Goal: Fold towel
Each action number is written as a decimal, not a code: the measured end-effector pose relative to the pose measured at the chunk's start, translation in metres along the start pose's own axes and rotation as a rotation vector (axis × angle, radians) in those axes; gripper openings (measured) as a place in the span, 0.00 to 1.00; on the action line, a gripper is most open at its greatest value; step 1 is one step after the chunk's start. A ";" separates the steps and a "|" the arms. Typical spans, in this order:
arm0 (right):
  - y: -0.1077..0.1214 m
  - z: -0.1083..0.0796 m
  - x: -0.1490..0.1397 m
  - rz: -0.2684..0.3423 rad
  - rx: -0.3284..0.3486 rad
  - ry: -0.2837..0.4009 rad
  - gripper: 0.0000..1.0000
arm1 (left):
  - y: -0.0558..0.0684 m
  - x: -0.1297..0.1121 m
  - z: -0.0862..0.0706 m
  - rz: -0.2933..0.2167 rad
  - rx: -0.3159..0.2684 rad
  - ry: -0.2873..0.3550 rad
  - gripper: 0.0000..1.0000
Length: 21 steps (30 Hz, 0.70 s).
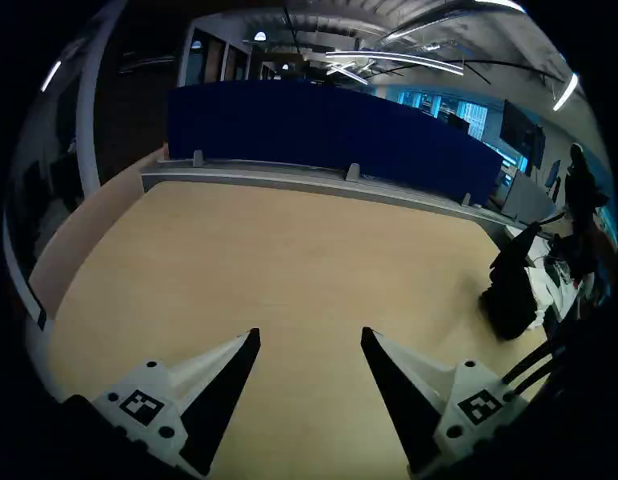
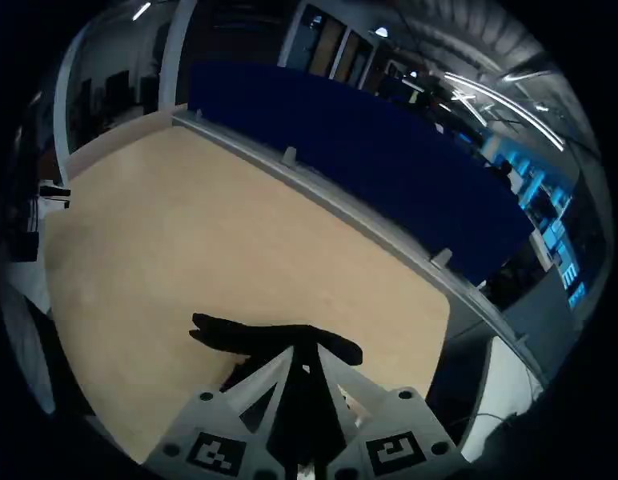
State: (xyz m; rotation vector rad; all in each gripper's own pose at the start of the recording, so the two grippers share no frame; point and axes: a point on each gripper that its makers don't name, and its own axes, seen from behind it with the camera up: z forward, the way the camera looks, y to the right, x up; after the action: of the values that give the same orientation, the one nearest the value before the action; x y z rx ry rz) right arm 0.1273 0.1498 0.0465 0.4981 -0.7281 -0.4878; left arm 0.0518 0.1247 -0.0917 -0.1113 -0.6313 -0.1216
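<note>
The pale wooden counter [image 1: 269, 256] spans the middle of the frame, and a bunched black cloth towel [image 1: 509, 288] rests near its right edge.

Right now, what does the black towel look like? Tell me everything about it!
The towel is black, soft-looking cloth, bunched rather than flat. The right gripper pinches it tight, and a floppy strip sticks out to each side of the pinch. It hangs over the pale wooden table; whether it touches the wood is unclear.

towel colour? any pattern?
Plain black, no visible pattern. The towel shows best in the right gripper view, pinched in the right gripper.
</note>
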 end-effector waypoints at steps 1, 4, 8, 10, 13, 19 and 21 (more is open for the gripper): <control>0.001 -0.003 -0.007 0.006 -0.003 -0.005 0.05 | 0.002 0.000 0.000 0.002 -0.003 -0.001 0.94; 0.002 -0.014 -0.030 0.026 -0.014 -0.024 0.05 | 0.007 -0.003 0.001 0.007 -0.012 -0.006 0.94; 0.002 -0.025 -0.069 0.059 -0.029 -0.064 0.05 | 0.015 -0.007 0.003 0.012 -0.025 -0.015 0.94; 0.001 -0.028 -0.088 0.076 -0.033 -0.086 0.05 | 0.019 -0.009 0.003 0.015 -0.030 -0.019 0.94; -0.004 -0.031 -0.116 0.100 -0.035 -0.118 0.05 | 0.024 -0.011 0.004 0.020 -0.037 -0.025 0.94; -0.019 -0.031 -0.157 0.143 -0.025 -0.161 0.05 | 0.029 -0.014 0.005 0.030 -0.042 -0.035 0.94; -0.024 -0.029 -0.167 0.154 -0.020 -0.171 0.05 | 0.030 -0.014 0.005 0.032 -0.043 -0.036 0.94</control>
State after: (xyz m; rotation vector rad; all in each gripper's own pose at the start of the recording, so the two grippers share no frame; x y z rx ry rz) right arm 0.0344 0.2344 -0.0695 0.3808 -0.9177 -0.3959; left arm 0.0419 0.1566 -0.0979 -0.1657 -0.6632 -0.1021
